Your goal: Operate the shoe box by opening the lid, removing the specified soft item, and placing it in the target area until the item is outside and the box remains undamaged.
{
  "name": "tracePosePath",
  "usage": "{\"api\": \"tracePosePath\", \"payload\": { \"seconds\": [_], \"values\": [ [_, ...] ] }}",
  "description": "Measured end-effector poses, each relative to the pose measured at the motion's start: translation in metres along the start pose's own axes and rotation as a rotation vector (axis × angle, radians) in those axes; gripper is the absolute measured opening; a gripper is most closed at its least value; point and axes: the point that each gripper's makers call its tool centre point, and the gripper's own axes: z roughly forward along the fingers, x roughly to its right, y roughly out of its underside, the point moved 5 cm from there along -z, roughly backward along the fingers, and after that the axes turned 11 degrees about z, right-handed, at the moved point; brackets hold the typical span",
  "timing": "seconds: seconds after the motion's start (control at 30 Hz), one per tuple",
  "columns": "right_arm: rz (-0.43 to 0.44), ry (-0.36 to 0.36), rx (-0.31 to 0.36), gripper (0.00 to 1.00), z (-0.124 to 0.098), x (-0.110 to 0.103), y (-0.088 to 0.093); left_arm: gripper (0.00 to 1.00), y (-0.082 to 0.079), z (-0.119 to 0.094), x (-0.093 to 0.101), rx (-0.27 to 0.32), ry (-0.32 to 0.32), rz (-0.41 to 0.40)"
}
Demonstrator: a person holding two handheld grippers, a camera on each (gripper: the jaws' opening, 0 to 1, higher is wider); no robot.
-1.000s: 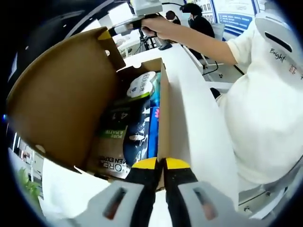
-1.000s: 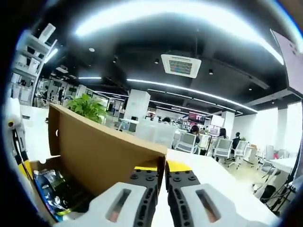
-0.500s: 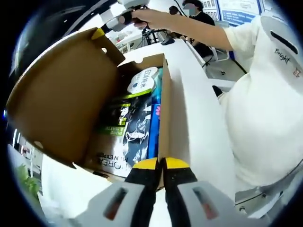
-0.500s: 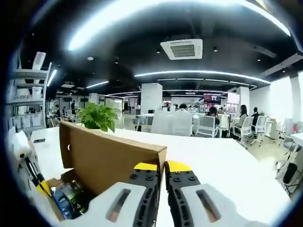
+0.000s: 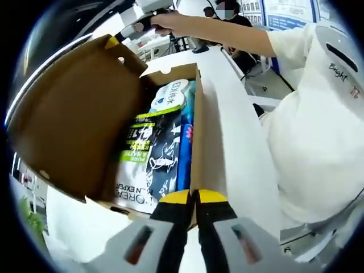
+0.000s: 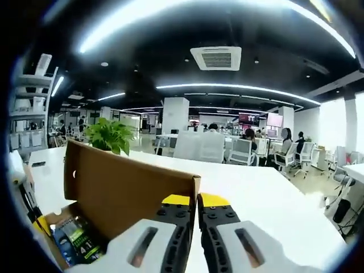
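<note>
Left gripper view: we are pinching our fingers (image 5: pixel 192 197) on the shoe box's near wall (image 5: pixel 200 142), low centre. Upper left, the right gripper (image 5: pixel 116 38) is clamping the raised lid (image 5: pixel 68 119). Soft packets (image 5: pixel 159 148) are lying inside, mid-frame. Lid-opening is nearly done, we judge; next we are needing a free gripper for one packet.

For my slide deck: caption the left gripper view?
Hand-held gripper pinching the box wall; lid raised over packets.
</note>
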Motion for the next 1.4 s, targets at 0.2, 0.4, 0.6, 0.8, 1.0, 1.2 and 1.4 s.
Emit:
{"api": "tracePosePath", "payload": {
  "seconds": [0.2, 0.4, 0.6, 0.8, 1.0, 1.2, 1.4],
  "values": [
    [-0.063, 0.025, -0.025, 0.01, 0.01, 0.0, 0.002, 0.03, 0.0, 0.0, 0.0, -0.008, -0.011, 0.011],
    [0.006, 0.024, -0.043, 0.0, 0.015, 0.004, 0.003, 0.03, 0.0, 0.0, 0.0, 0.009, -0.028, 0.028],
    [-0.025, 0.059, -0.009, 0.0, 0.015, 0.002, 0.004, 0.04, -0.001, 0.0, 0.0, 0.001, -0.031, 0.025],
    [-0.036, 0.108, 0.084, 0.0, 0.012, -0.001, 0.007, 0.04, 0.0, 0.0, -0.001, 0.01, -0.036, 0.024],
    [-0.182, 0.15, 0.074, 0.01, 0.015, -0.006, 0.01, 0.05, 0.0, 0.0, 0.0, 0.013, -0.056, 0.051],
    [-0.064, 0.141, 0.055, 0.0, 0.022, -0.001, 0.012, 0.04, 0.0, 0.0, -0.001, 0.007, -0.043, 0.03],
    [-0.07, 0.168, 0.069, 0.0, 0.031, 0.001, 0.017, 0.04, 0.0, 0.0, -0.001, 0.023, -0.041, 0.029]
  ]
}}
